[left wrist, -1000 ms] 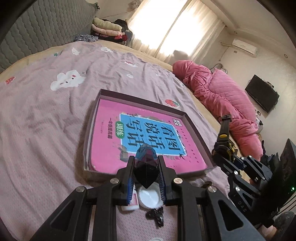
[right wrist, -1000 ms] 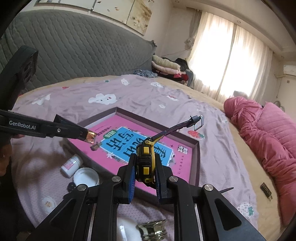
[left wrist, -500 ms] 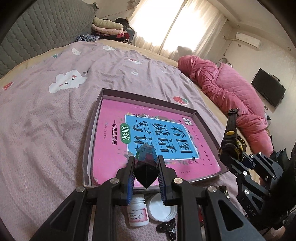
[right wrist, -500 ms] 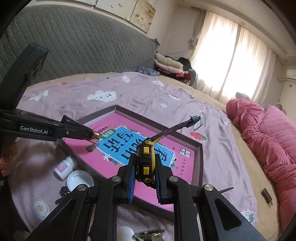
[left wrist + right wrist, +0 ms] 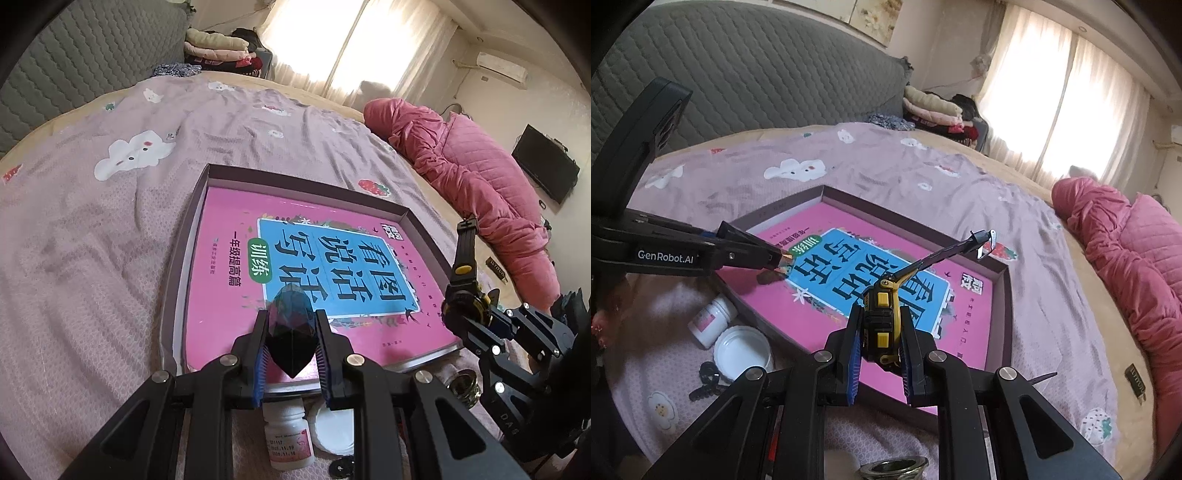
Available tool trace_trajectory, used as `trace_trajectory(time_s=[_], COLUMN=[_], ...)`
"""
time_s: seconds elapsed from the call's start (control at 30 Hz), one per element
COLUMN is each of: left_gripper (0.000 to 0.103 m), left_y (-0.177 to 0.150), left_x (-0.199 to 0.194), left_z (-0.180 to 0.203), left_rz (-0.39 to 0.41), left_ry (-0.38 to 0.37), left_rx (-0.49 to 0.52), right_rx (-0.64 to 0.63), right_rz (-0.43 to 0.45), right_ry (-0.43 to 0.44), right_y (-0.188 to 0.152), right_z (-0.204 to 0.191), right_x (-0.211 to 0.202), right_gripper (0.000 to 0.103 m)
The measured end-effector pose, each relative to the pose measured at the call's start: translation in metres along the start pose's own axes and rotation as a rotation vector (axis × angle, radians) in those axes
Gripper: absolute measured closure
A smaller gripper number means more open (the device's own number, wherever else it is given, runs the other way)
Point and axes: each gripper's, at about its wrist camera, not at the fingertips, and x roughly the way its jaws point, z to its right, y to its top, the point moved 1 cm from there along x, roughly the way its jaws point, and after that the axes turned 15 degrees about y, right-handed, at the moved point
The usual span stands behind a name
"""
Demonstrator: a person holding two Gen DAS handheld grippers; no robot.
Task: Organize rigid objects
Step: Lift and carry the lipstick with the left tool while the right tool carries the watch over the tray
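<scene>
Gripping a dark faceted gem (image 5: 290,334) in my left hand-held gripper (image 5: 291,360) and a yellow-black wristwatch (image 5: 881,325) in my right hand-held gripper (image 5: 880,363) — both over the book (image 5: 236,266) in the tray (image 5: 177,258).

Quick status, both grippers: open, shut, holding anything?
Left gripper: shut on a dark faceted gem-shaped object.
Right gripper: shut on a yellow-and-black tape measure.

bedsheet (image 5: 110,229): you are looking at mauve cloth showing white cloud and red strawberry prints
book (image 5: 229,280): showing you a pink cover with a blue panel and black characters
box (image 5: 1001,295): showing dark purple-brown walls
watch (image 5: 882,325): showing black with yellow blocks
quilt (image 5: 480,177): glowing pink, stitched in squares
headboard (image 5: 738,74): showing grey diamond quilting
</scene>
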Motion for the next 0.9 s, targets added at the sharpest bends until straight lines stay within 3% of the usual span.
trace_trajectory(time_s=[0.17,0.6,0.9], left_gripper=[0.080,0.080,0.080], left_y=[-0.001,0.001,0.002], left_x=[0.005,0.016,0.020], left_z=[0.001,-0.003,0.000], left_rz=[-0.009,-0.040,-0.032], left_ry=[0.046,0.078,0.125], left_rx=[0.022,0.020,0.053], right_rx=[0.018,-0.011,0.049], right_rz=[-0.016,-0.078,-0.091], right_ry=[0.006,0.028,0.033], right_y=[-0.002,-0.003,-0.003], right_z=[0.004,-0.001,0.011], right_x=[0.004,0.023,0.027], right_gripper=[0.085,0.085,0.085])
